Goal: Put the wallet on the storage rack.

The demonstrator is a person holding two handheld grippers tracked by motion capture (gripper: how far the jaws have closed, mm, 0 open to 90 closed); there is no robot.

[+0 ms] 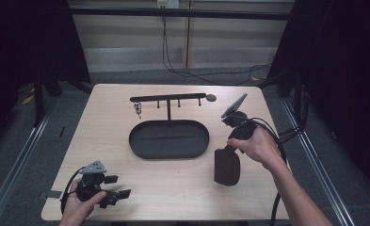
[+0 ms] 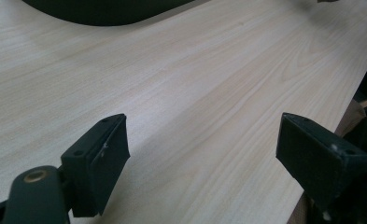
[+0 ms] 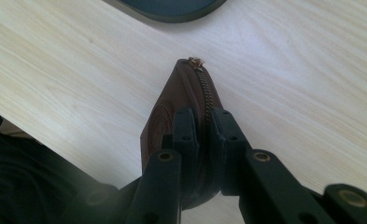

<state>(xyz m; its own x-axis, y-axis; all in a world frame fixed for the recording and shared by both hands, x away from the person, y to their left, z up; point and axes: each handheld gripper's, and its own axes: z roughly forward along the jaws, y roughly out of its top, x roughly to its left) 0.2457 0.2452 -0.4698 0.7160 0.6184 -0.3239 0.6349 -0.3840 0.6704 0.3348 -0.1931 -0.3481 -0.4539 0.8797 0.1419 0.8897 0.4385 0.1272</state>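
Note:
A brown zip wallet (image 1: 227, 166) hangs at the right side of the table, with my right gripper (image 1: 229, 149) shut on its upper edge. Seen in the right gripper view, the wallet (image 3: 176, 100) is pinched edge-on between the two jaws of that gripper (image 3: 203, 126), its zip running up to a brass pull. My left gripper (image 1: 118, 186) rests near the front left corner, held by a hand. Its jaws stand wide apart in the left gripper view (image 2: 202, 154), with bare wood between them.
A black oval tray (image 1: 168, 139) lies mid-table. Behind it a black rack with pegs (image 1: 167, 99) carries a small key (image 1: 137, 109) at its left end. The table's right edge (image 2: 340, 112) runs close to the left gripper's right jaw.

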